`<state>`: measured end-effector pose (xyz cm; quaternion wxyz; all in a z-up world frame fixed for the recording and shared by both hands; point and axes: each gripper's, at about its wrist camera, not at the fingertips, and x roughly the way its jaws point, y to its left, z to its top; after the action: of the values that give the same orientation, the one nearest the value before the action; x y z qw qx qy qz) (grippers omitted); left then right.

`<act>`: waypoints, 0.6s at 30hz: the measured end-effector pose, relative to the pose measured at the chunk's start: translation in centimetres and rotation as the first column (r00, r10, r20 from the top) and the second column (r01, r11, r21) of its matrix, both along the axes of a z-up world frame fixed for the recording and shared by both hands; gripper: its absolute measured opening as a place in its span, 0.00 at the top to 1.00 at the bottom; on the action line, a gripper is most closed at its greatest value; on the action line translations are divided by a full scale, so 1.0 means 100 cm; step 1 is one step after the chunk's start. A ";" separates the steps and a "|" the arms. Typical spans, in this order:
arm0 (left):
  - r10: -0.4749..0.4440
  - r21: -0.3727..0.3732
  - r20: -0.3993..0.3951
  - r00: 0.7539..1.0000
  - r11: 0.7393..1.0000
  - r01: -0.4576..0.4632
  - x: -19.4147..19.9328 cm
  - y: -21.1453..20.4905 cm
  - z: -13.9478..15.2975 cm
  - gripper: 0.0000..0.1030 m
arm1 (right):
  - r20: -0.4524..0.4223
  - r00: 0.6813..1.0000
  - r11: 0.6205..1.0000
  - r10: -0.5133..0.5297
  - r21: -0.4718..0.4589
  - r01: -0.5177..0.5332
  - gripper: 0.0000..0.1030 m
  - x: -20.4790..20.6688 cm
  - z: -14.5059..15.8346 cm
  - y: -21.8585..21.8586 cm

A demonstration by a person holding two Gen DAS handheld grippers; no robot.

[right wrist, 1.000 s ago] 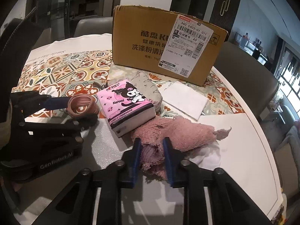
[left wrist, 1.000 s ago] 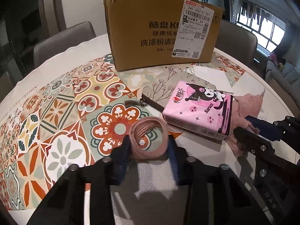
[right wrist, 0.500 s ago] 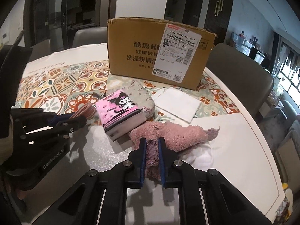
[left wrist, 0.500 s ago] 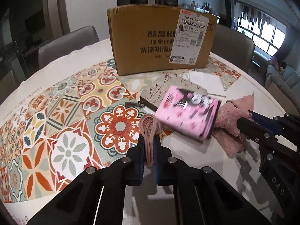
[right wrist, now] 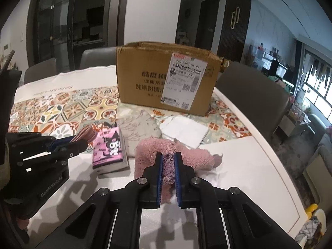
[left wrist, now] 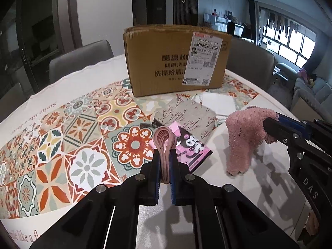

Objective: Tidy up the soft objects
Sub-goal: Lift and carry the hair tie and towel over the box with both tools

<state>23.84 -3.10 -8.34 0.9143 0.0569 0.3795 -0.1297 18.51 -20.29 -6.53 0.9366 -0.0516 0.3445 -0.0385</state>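
Observation:
My left gripper [left wrist: 165,153] is shut on a bundle of pink hair ties [left wrist: 165,140], squeezed flat and held above the table; the left gripper [right wrist: 77,142] shows at the left of the right wrist view with the hair ties [right wrist: 87,134] sticking out. My right gripper [right wrist: 168,156] is shut on a fuzzy pink cloth [right wrist: 153,147], lifted so both ends droop; in the left wrist view the cloth [left wrist: 242,132] hangs from the right gripper [left wrist: 269,124]. A pink tissue pack [right wrist: 109,150] lies between them. An open cardboard box [right wrist: 166,83] stands behind.
A beige branch-print pouch [right wrist: 139,130] and a folded white cloth [right wrist: 184,132] lie in front of the box on the tile-patterned table cover [left wrist: 83,128]. Grey chairs [right wrist: 251,95] ring the round table. The table's edge [right wrist: 290,178] curves at the right.
Both grippers closed, the left on the hair ties and the right on the pink cloth, then rose. The hair ties left the table, the cloth lifted, and the tissue pack shifted.

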 end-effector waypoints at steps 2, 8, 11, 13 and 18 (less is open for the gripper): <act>0.001 -0.002 0.013 1.000 1.000 -0.001 -0.002 -0.001 0.006 0.91 | 0.014 1.000 1.000 -0.006 0.003 0.006 0.89 -0.002 0.005 -0.001; 0.002 -0.006 0.053 0.999 1.000 -0.002 -0.008 -0.004 0.024 0.91 | 0.063 0.998 1.000 -0.007 0.008 0.006 0.89 -0.007 0.022 -0.005; 0.004 -0.008 0.072 0.997 1.000 -0.003 -0.010 -0.005 0.034 0.91 | 0.092 0.996 1.000 -0.005 0.008 0.005 0.89 -0.010 0.031 -0.006; 0.006 -0.011 0.088 0.996 1.000 -0.005 -0.011 -0.006 0.039 0.91 | 0.108 0.994 1.000 -0.005 0.014 0.004 0.89 -0.011 0.036 -0.007; 0.005 -0.022 0.132 0.991 1.000 -0.002 -0.012 -0.007 0.058 0.91 | 0.148 0.989 1.000 -0.004 0.013 0.002 0.89 -0.012 0.051 -0.008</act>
<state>22.67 -3.85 -2.54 0.9382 0.0546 0.3167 -0.1281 17.27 -21.09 -1.41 0.9598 -0.0422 0.2743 -0.0414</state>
